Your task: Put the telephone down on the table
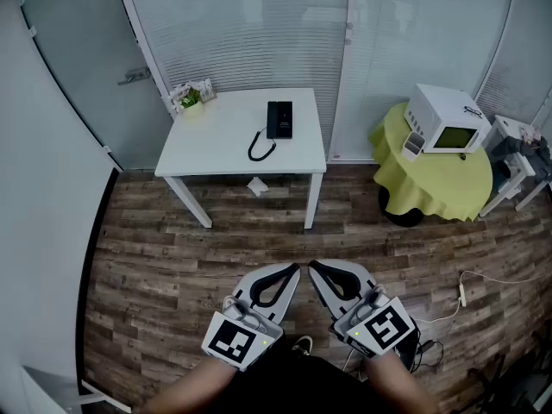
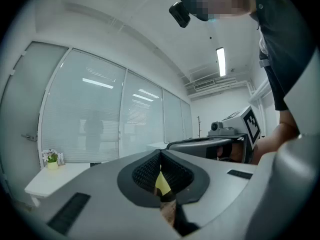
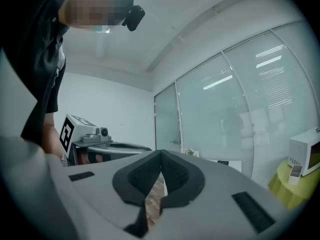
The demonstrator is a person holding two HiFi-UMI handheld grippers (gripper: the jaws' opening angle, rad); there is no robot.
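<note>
You hold the left gripper (image 1: 291,272) and right gripper (image 1: 316,268) low and level, fingers clenched on nothing, well apart from the table (image 1: 216,149). The telephone (image 1: 279,120) lies flat there, its cord (image 1: 259,147) curled beside it, so neither hand seems needed.

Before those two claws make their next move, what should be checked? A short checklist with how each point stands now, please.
1. Telephone lies on the white table: ok.
2. Its cord lies on the table top, not over the edge: ok.
3. Left gripper shut, nothing in it: ok.
4. Right gripper shut, nothing in it: ok.
5. Grippers near enough to the table to touch anything on it: not ok, both hang over the wooden floor, well short of it.
</note>
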